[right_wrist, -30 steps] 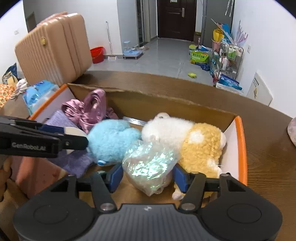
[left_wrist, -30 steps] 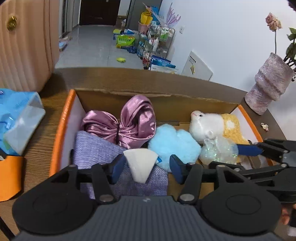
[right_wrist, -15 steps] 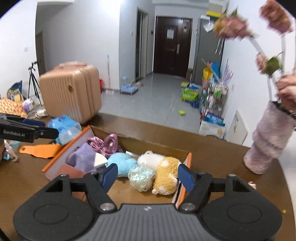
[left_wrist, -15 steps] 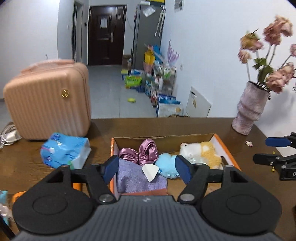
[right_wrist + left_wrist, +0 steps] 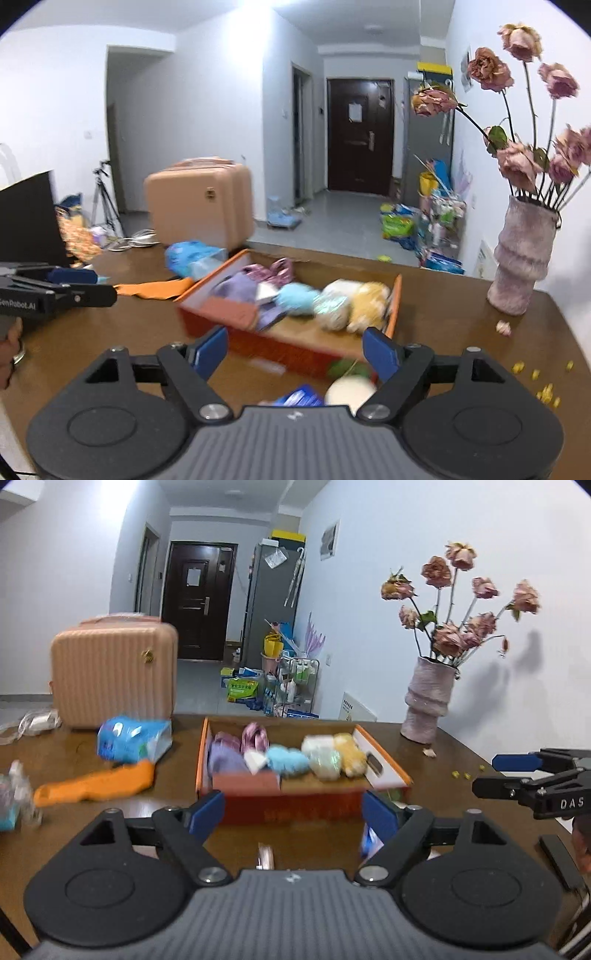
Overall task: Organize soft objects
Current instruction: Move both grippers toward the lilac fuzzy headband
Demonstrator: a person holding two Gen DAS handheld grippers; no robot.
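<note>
Left wrist view: the left gripper (image 5: 293, 812) hangs over the wooden table (image 5: 110, 812), its jaws opening with nothing between them, the blue pads (image 5: 207, 810) well apart. Left to right, the table carries a blurred orange cloth (image 5: 96, 782), a blue soft pack (image 5: 133, 738) in front of a ribbed peach suitcase (image 5: 112, 672), then the one orange-rimmed cardboard box (image 5: 306, 805), open at the top. All the soft objects lie inside it in a row: a lilac woven cloth (image 5: 225, 758), a shiny pink satin bow (image 5: 255, 734) behind it, a white wedge (image 5: 255, 760), a fluffy blue toy (image 5: 288, 760), a crinkly iridescent bundle (image 5: 325, 762) and a white-and-yellow plush (image 5: 343, 747). Further right stands one ridged mauve vase (image 5: 428, 701) holding dried roses (image 5: 458, 602), and the right gripper (image 5: 517, 775) shows at the edge, empty, its jaws opening too. Right wrist view: the left gripper (image 5: 74, 286) enters from the left, then the suitcase (image 5: 199, 203), the pack (image 5: 192, 258) and the cloth (image 5: 155, 288), then the box (image 5: 288, 347) seen cornerwise with the same six pieces, blurred. The right gripper (image 5: 295, 350) hovers in front of it, pads (image 5: 380, 352) apart and bare. Below it lie a round white thing (image 5: 349, 393) and a blue packet (image 5: 301, 398), too blurred to identify. The vase (image 5: 521, 258) stands at the right with small yellow crumbs (image 5: 546, 391) near it.
</note>
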